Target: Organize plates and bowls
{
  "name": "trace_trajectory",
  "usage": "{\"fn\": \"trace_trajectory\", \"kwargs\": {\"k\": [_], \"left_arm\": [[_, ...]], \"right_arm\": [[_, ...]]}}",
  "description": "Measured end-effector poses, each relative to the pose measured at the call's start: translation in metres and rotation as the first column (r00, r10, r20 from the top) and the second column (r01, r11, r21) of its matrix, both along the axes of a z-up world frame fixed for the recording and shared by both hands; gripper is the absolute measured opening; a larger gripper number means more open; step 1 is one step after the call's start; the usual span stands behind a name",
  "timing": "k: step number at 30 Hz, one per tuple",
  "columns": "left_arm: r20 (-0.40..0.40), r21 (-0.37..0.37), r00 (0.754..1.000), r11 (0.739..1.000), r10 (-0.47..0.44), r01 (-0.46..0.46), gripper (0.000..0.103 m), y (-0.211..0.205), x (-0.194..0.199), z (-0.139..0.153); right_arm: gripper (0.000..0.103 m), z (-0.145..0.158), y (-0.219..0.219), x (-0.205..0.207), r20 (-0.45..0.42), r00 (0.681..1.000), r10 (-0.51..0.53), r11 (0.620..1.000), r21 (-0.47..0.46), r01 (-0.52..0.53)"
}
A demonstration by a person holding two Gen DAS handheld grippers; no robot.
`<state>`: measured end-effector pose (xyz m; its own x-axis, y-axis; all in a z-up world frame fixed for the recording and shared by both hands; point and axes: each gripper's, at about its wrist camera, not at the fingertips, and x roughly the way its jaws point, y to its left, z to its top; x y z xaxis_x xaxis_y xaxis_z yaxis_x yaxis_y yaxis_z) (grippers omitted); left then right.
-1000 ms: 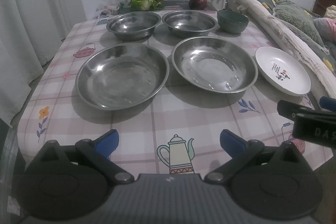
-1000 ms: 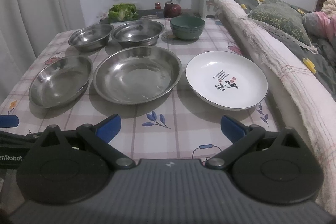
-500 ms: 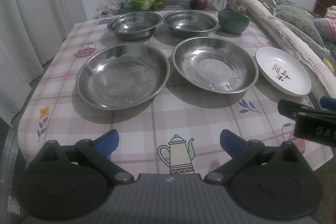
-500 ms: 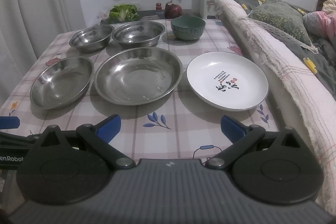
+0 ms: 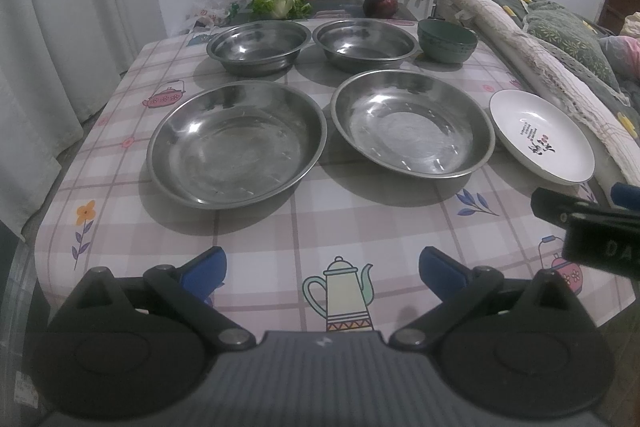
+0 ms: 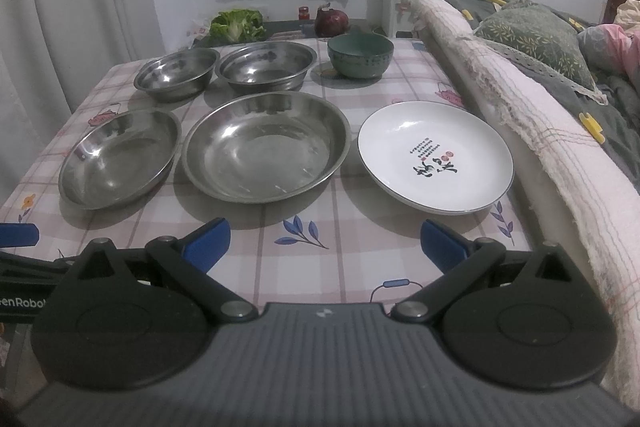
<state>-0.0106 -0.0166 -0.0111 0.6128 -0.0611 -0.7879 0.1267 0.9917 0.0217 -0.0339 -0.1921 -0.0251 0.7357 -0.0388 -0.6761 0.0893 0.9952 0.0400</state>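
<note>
Checked-cloth bench point(image 5: 256, 239), six dishes laid out, none stacked. Both hand-held grippers, left point(image 5: 322, 269) and right point(image 6: 325, 241), spread wide, empty. Likely next: right takes white printed ceramic plate point(image 6: 435, 157) by its rim.

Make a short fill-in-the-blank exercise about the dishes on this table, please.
1. The white plate has ____ steel dishes to its left in the front row.
2. The green bowl stands in the ____ row.
3. Both the left gripper and the right gripper are ____ and hold nothing.

Missing words: two; back; open
</note>
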Motion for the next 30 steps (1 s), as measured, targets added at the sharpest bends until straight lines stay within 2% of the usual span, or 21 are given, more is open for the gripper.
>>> {"fn": "trace_trajectory", "kwargs": {"k": [20, 30], "left_arm": [[-0.013, 0.001, 1.0, 1.0, 0.005, -0.005, 0.103, 0.007, -0.002, -0.004], [-0.029, 0.021, 0.999, 1.0, 0.019, -0.019, 0.103, 0.01, 0.01, -0.009]], "right_arm": [[0.102, -0.002, 0.002, 0.001, -0.005, 1.0, -0.001, 1.0, 0.002, 0.001], [0.102, -0.016, -0.005, 0.006, -0.026, 1.0, -0.006, 1.0, 0.016, 0.006]]}}
